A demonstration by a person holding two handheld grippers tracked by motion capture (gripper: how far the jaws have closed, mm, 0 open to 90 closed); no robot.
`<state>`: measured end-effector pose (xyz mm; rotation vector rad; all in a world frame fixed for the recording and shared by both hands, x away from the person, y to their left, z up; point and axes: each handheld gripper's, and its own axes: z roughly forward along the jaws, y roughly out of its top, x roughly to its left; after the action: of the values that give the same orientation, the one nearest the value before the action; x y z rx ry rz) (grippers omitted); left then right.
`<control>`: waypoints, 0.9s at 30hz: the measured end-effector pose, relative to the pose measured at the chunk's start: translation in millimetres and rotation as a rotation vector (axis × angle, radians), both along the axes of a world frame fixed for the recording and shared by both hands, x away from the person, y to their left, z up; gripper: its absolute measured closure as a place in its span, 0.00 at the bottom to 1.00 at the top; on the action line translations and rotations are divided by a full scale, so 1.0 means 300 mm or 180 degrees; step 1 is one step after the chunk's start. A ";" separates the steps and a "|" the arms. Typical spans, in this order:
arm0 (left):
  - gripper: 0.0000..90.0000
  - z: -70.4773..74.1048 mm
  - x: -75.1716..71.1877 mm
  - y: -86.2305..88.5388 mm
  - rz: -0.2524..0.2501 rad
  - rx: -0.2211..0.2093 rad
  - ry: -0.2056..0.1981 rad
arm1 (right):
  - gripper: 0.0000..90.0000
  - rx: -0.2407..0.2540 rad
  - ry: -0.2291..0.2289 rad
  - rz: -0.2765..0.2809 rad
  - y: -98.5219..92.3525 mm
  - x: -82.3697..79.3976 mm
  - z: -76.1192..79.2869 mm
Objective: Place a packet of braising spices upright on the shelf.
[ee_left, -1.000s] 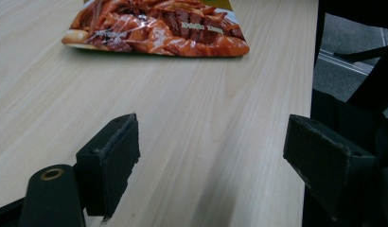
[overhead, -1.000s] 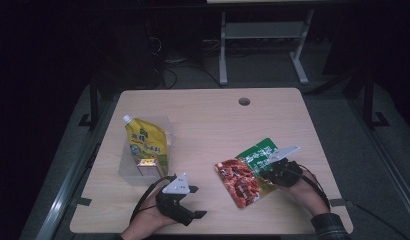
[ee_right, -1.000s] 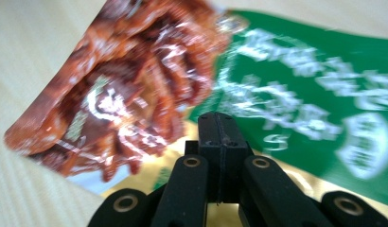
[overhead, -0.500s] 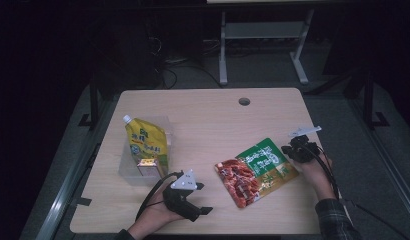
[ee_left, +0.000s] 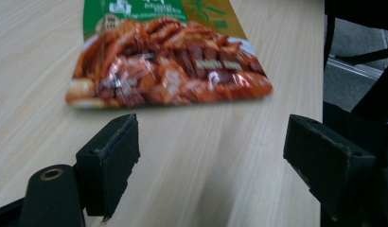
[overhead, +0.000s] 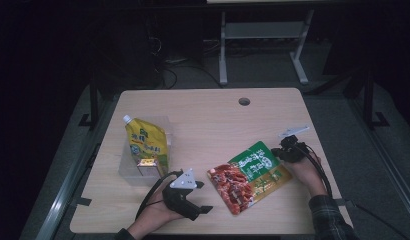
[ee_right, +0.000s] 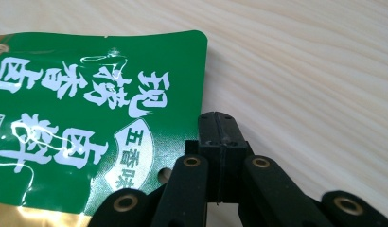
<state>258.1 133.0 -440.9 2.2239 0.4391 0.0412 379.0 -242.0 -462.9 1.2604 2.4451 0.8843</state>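
- The red-and-green snack pouch [overhead: 250, 176] lies flat on the surface [overhead: 208, 120], long axis diagonal (green end far-right).
- Right hand-held gripper [ee_right: 219, 142], jaws pressed together, sits beside its green corner.
- Left hand-held gripper [ee_left: 216, 161], jaws spread, faces its red end.

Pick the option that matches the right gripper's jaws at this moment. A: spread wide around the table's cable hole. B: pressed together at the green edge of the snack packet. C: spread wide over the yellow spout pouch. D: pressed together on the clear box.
B: in the right gripper view the right gripper has its jaws pressed together at the green edge of the snack packet; whether they pinch it cannot be told.
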 end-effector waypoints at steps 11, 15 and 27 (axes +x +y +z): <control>0.19 0.008 0.077 -0.062 0.0177 0.0032 -0.0047 | 1.00 0.0113 0.0063 0.0510 0.138 -0.032 -0.001; 0.17 -0.014 0.105 -0.091 0.0231 0.0128 0.0007 | 1.00 0.0131 0.0019 0.0512 0.145 -0.041 0.013; 0.15 -0.082 0.178 -0.147 0.0448 0.0444 0.0149 | 0.51 0.0262 -0.0142 0.0412 0.112 -0.148 0.082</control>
<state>311.5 88.9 -465.4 2.3308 0.6351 0.0971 334.6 -208.3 -438.4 1.1059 2.5016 1.0452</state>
